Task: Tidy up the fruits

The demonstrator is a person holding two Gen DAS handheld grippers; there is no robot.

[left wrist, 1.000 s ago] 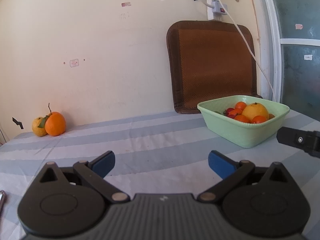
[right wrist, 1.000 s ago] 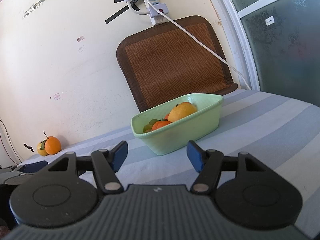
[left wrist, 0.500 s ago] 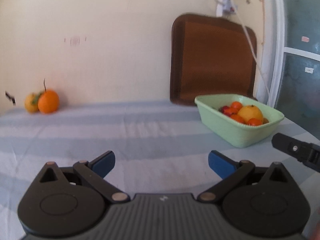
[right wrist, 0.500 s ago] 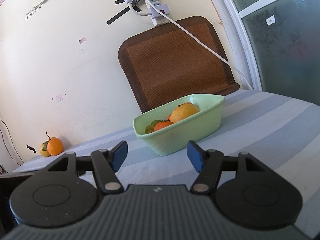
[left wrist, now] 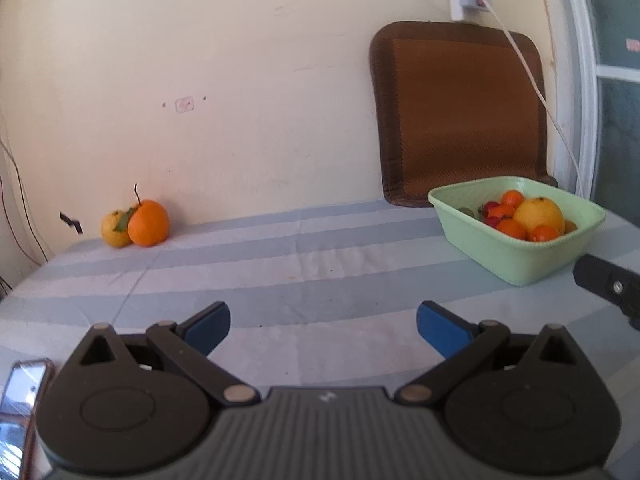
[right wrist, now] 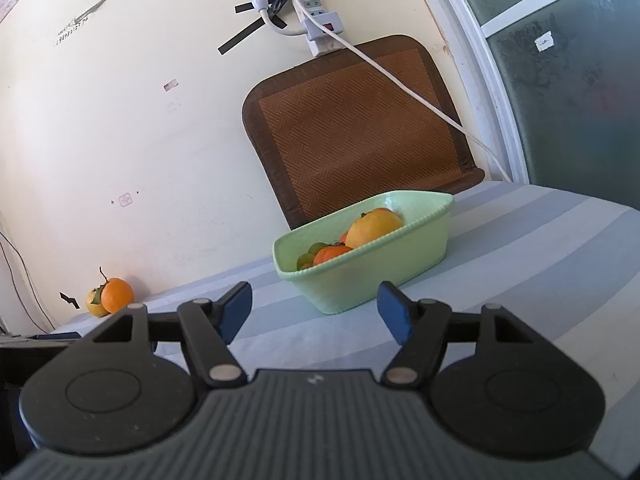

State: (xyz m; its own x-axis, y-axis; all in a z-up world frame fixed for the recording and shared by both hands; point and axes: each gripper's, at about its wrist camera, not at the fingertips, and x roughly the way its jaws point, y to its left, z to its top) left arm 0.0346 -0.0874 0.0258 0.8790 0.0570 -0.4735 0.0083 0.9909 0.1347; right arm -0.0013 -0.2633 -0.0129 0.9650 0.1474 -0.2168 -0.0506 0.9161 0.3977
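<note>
At the far left of the left wrist view, an orange and a yellow citrus sit touching by the wall. The left tongs gape wide and empty; the right tongs, just widened and also empty, face the green basin of fruit at right. Approach the orange level, straddling it squarely before closing.

1 basin, 2 loose fruits, 1 mat.

My black left gripper hangs with blue-padded jaws apart, empty. My black right gripper has just opened its jaws wider, nothing between them.
</note>
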